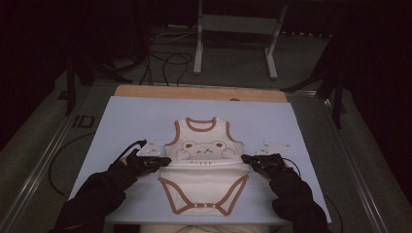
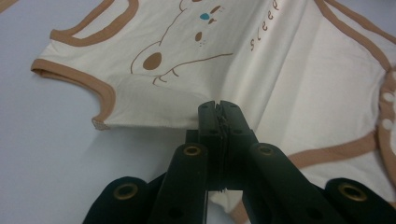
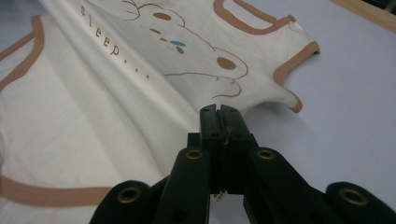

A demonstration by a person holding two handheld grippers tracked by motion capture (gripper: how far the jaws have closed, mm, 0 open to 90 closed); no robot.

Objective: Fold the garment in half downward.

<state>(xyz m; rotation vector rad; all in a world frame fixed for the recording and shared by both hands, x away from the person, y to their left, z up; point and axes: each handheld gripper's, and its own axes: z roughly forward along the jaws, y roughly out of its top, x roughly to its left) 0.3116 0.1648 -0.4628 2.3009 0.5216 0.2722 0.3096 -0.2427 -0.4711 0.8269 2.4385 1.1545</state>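
Bodysuit point(image 1: 204, 170) lies face-up mid-table point(image 1: 126, 116). Left claw point(image 1: 165, 159) and right claw point(image 1: 245, 158) each clamp a side edge at the waist, cloth bunched between. Fold seems just started; folding over and flattening remain.

Dim lab or recording studio suggested: worktop point(image 1: 145, 111) covered by pale sheet, cables point(image 1: 165, 63) trailed on floor (metal stand frame point(image 1: 235, 29) behind).

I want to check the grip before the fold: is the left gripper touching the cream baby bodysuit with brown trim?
Touching. In the left gripper view, the left gripper has its jaws shut on the side edge of the cream bodysuit, the fabric pinched between them.
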